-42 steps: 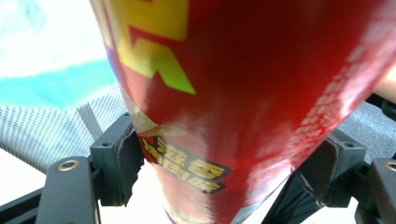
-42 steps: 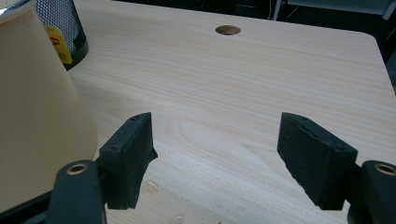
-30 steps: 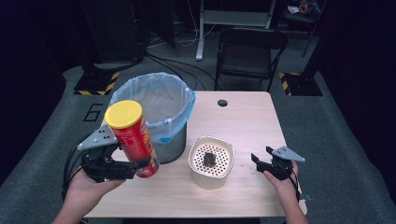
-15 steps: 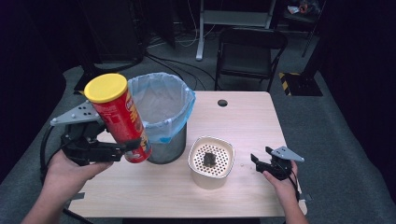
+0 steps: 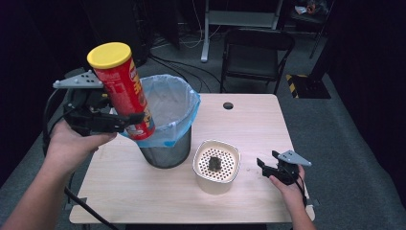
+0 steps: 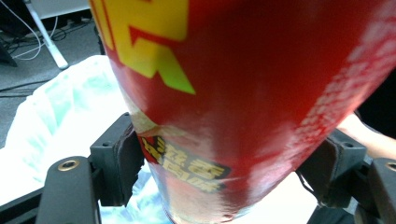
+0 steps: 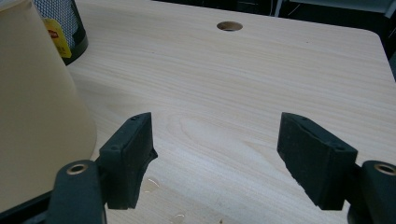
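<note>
A tall red chip can point(image 5: 123, 91) with a yellow lid is held in the air, tilted, its base over the left rim of the bin point(image 5: 167, 120). My left gripper point(image 5: 128, 122) is shut on the lower part of the can point(image 6: 243, 107), one pad on each side. The bin is a dark mesh basket lined with a pale blue bag point(image 6: 60, 121). My right gripper point(image 5: 264, 165) rests low over the table's right front, jaws open with nothing between them point(image 7: 215, 158).
A cream perforated container point(image 5: 216, 165) with a dark lump inside stands on the wooden table point(image 5: 249, 124) between the bin and the right gripper; its wall point(image 7: 37, 107) is close on that gripper's left. A cable hole point(image 5: 228, 105) lies at the back. A black chair point(image 5: 256, 52) stands behind.
My left gripper has lifted the can from beside the bin's front and carried it up and left, to rim height. The right gripper has stayed put.
</note>
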The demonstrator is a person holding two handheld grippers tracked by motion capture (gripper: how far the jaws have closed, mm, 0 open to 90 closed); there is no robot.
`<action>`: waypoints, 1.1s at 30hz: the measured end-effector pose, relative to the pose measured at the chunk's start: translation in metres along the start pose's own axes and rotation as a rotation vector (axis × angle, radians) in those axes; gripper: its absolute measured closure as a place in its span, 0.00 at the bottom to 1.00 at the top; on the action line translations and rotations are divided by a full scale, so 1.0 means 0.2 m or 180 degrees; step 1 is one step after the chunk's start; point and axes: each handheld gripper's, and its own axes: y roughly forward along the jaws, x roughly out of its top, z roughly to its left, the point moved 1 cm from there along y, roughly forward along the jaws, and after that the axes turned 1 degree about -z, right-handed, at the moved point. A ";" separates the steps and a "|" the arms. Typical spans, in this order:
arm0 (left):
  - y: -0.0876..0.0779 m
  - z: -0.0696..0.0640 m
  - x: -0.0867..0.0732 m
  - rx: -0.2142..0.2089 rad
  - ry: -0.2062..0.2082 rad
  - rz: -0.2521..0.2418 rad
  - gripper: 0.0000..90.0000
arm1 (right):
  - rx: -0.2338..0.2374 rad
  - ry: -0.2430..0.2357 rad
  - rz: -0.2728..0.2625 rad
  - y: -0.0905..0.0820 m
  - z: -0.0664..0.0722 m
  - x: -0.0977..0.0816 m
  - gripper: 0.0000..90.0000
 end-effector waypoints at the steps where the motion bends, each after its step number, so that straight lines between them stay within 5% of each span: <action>1: 0.00 0.00 0.00 0.0000 0.0000 0.0000 0.26 | 0.0000 0.0000 0.0000 0.00 0.00 0.00 0.29; 11: 0.16 0.14 0.03 0.0045 -0.0013 -0.0024 0.26 | 0.0021 -0.0038 0.0011 0.00 0.00 0.00 0.29; 19: 0.32 0.27 -0.04 0.0136 -0.0087 0.0011 0.26 | 0.0035 -0.0034 0.0021 0.01 0.01 -0.01 0.29; 33: 0.45 0.37 -0.12 0.0214 -0.0181 0.0151 0.26 | 0.0058 -0.0059 0.0031 0.02 0.01 -0.01 0.29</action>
